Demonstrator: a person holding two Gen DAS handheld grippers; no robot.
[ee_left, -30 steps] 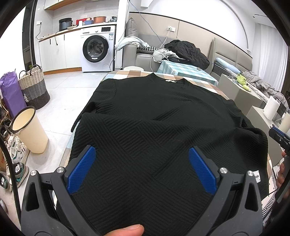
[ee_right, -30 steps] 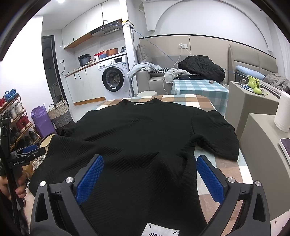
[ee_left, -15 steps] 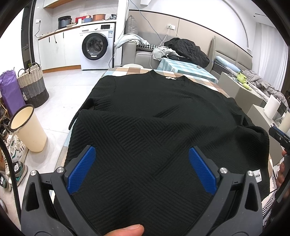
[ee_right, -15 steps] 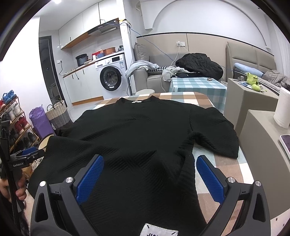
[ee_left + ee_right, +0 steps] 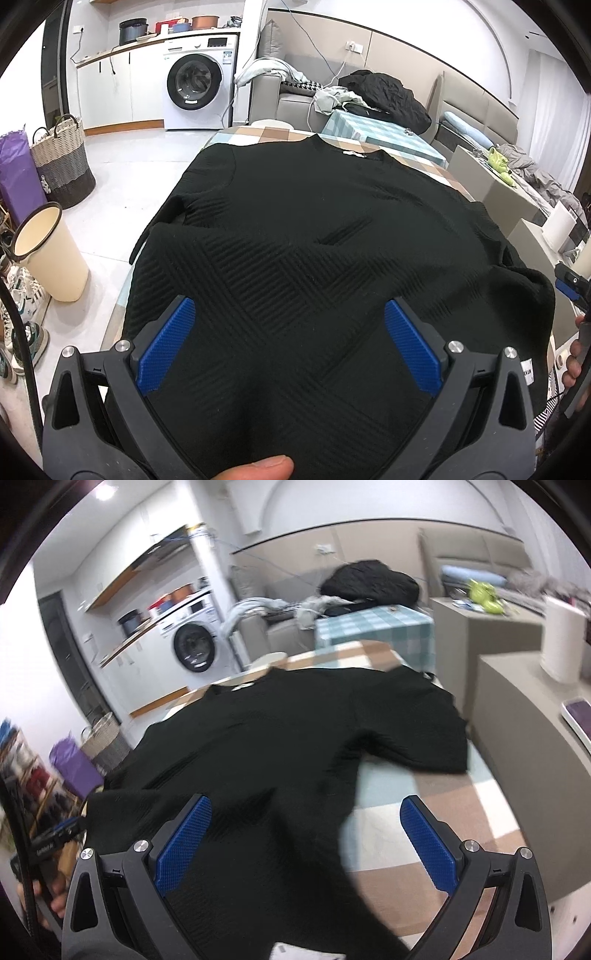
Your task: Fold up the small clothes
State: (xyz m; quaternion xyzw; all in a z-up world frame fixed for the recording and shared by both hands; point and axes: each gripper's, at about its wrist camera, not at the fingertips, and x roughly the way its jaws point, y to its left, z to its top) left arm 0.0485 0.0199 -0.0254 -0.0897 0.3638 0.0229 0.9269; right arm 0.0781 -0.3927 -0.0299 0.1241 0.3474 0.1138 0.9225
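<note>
Black top (image 5: 295, 229) is lying spread out on my checkered bench (image 5: 443, 797), collar at the far end. Left gripper (image 5: 288, 343) and right gripper (image 5: 306, 842) both have jaws wide open over its near hem, holding nothing.

Left gripper (image 5: 290, 345): jaws spread wide, blue pads (image 5: 166, 345) well apart, nothing between them. Thumb tip (image 5: 258, 467) at bottom edge of left wrist view, behind gripper body.

Right gripper (image 5: 304, 845): jaws spread wide, blue pads (image 5: 426, 845) well apart, nothing clamped. View tilted and blurred.

Each gripper shows at edge of other's view, held in hand: right hand (image 5: 574, 363) fingers around handle; left hand (image 5: 55, 893) likewise.
</note>
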